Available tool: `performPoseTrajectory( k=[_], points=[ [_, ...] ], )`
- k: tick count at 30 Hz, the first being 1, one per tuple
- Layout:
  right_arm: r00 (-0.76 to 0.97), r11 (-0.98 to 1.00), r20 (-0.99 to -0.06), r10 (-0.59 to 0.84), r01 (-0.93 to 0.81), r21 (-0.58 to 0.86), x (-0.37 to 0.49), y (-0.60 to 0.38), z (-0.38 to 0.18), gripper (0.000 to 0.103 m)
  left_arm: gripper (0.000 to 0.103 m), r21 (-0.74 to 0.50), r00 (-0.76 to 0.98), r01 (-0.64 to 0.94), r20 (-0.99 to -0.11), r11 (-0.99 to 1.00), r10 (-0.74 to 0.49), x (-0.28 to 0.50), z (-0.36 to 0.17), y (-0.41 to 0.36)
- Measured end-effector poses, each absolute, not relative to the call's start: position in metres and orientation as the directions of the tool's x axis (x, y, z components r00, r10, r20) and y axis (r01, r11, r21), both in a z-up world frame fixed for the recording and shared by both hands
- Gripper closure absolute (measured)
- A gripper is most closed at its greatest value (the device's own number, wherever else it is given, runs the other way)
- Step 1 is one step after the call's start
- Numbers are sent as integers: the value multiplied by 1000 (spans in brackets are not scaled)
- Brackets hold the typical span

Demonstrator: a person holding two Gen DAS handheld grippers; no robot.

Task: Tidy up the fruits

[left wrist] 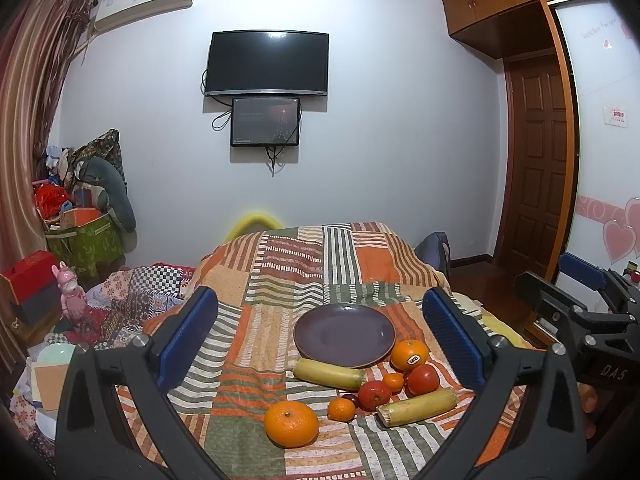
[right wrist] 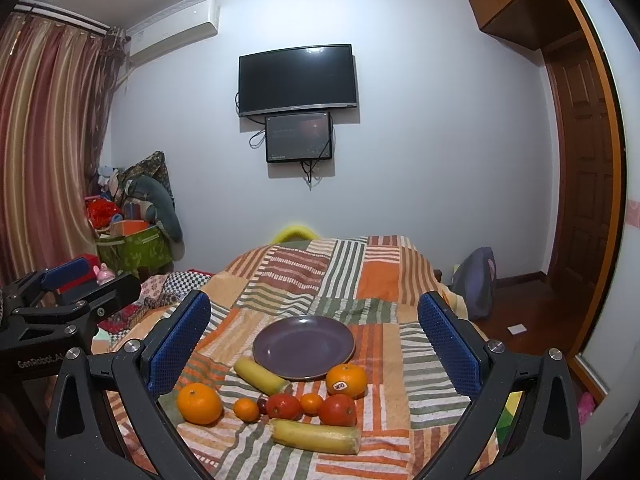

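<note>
Patchwork bedding point(left wrist: 280, 280) in orange, green and white stripes fills the lower half of both views. Nearest in the left wrist view, the left gripper point(left wrist: 320, 336) has its 2 blue-padded fingers point(left wrist: 188, 336) spread wide with nothing between them; the right gripper point(right wrist: 314, 344) frames the fruit the same way, wide apart and holding nothing. At lower centre lies a large orange point(left wrist: 291, 424), with a small mandarin point(left wrist: 341, 409) just right of it and a yellow banana-like piece point(left wrist: 418, 407) further right. Behind them sit 2 red tomatoes point(left wrist: 374, 395) point(left wrist: 423, 379) with another small mandarin point(left wrist: 393, 383) between. A second yellow piece point(left wrist: 329, 374) and a stickered orange point(left wrist: 409, 355) lie against the near rim of the purple plate point(left wrist: 344, 334), which holds nothing. Farthest, a dark TV point(left wrist: 267, 63) hangs on the wall at upper centre.
</note>
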State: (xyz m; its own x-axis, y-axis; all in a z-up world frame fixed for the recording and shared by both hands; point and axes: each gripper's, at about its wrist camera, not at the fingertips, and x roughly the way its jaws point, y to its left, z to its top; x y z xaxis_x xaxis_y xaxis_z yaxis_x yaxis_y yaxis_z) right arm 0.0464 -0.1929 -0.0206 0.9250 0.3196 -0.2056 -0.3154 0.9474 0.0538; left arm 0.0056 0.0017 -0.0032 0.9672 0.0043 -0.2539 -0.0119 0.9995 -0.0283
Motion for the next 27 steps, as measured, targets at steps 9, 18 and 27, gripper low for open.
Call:
performPoseTrajectory(
  k=[9, 18, 27],
  points=[
    [927, 947, -197, 320, -317, 47, 45, -192, -21, 0, 0, -27, 967, -9, -254, 1000, 2, 6, -3, 2],
    [925, 945, -197, 326, -324, 45, 46, -192, -21, 0, 0, -33, 966, -8, -258, 999, -1, 8, -4, 3],
    [914, 937, -213, 346, -346, 41, 50, -191, -24, 0, 0, -38, 965, 13, -260, 999, -22, 13, -8, 5]
  ],
)
